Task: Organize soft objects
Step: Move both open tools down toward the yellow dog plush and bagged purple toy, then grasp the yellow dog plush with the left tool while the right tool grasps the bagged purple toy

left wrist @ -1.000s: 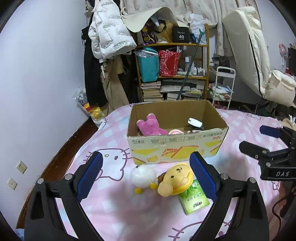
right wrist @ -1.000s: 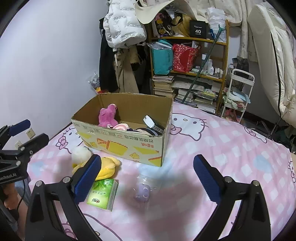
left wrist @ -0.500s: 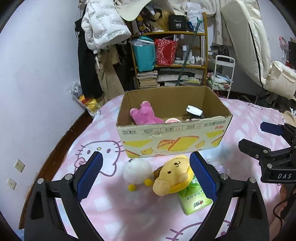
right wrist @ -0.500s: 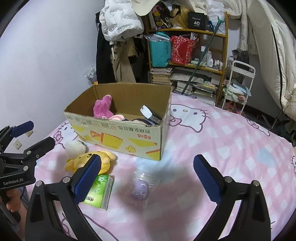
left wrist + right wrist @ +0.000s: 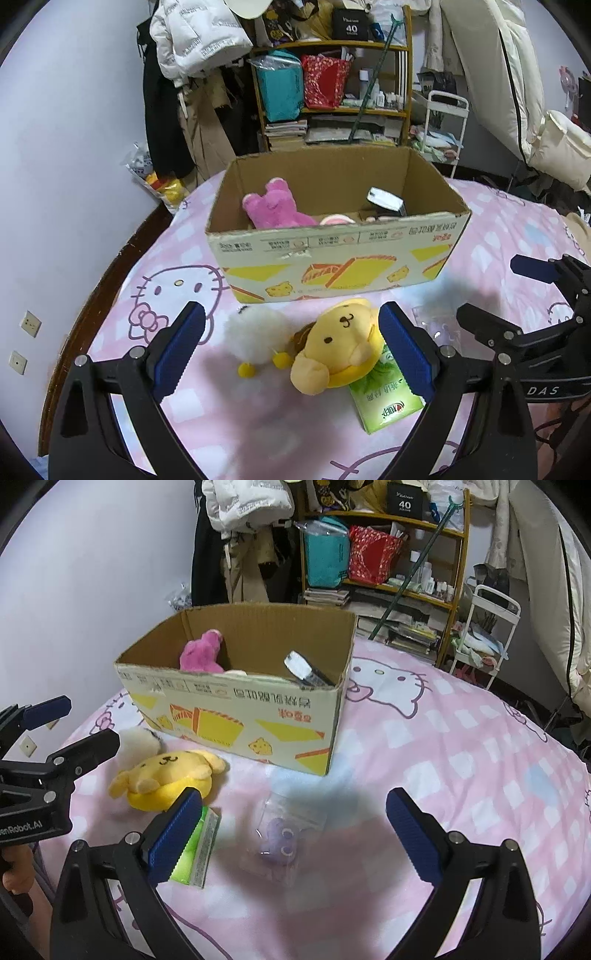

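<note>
Left gripper: jaws spread wide and holding nothing, low over the bed with the white toy and the yellow plush framed between its blue pads.
Right gripper: jaws likewise wide apart and empty, hovering over the clear bag; its left pad overlaps the green pack in view.
Green tissue pack: lies flat on the pink Hello Kitty bedsheet, nearest the person, one end tucked under the yellow plush.
Clear bag with purple toy: on the sheet just right of the green pack, apart from it, short of the box's near corner.
Yellow dog plush: on the sheet, resting partly on the green pack, just in front of the box wall.
White fluffy toy: touching the yellow plush on its left, also outside the box.
Cardboard box: open-topped, standing on the bed beyond the loose items.
Pink plush: already inside the box, at its left end.
Silver-ended object: inside the box toward the right; what it is cannot be told. Other pale items beside it are mostly hidden by the wall.
Done so far: judging by the contents, at least one soft toy is boxed.
Left to do: probably four items on the sheet, nothing gripped yet; roughly early to midway.
</note>
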{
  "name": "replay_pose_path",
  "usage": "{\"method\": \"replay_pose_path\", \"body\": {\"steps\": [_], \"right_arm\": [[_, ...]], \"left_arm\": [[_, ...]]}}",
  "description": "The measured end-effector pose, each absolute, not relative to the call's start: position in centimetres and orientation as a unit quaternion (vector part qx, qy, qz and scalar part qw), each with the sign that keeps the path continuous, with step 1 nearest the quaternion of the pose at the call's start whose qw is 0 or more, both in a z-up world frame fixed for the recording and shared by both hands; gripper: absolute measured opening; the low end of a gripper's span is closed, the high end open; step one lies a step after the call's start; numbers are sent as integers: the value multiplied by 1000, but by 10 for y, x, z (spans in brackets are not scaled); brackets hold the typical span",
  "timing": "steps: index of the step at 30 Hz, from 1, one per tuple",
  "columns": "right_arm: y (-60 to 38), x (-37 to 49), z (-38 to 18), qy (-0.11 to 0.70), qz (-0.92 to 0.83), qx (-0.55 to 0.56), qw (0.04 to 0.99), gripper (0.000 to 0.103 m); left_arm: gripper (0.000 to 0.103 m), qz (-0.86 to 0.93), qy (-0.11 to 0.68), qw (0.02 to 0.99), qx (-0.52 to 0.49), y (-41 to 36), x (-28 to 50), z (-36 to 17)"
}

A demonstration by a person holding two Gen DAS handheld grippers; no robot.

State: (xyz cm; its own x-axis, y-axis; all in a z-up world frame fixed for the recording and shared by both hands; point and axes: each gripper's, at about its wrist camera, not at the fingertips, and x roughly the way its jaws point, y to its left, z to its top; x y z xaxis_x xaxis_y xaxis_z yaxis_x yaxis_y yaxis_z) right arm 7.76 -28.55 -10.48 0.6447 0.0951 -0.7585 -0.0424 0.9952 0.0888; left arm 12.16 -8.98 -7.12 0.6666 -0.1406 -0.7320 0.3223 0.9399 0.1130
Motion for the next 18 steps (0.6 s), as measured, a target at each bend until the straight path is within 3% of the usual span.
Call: {"method": "replay_pose_path", "body": {"steps": [18], "right_arm": [[-291,96,-146,491,25,38,870,103]], "left_arm": [[94,-164,474,854,138,-108,144,-114]]}}
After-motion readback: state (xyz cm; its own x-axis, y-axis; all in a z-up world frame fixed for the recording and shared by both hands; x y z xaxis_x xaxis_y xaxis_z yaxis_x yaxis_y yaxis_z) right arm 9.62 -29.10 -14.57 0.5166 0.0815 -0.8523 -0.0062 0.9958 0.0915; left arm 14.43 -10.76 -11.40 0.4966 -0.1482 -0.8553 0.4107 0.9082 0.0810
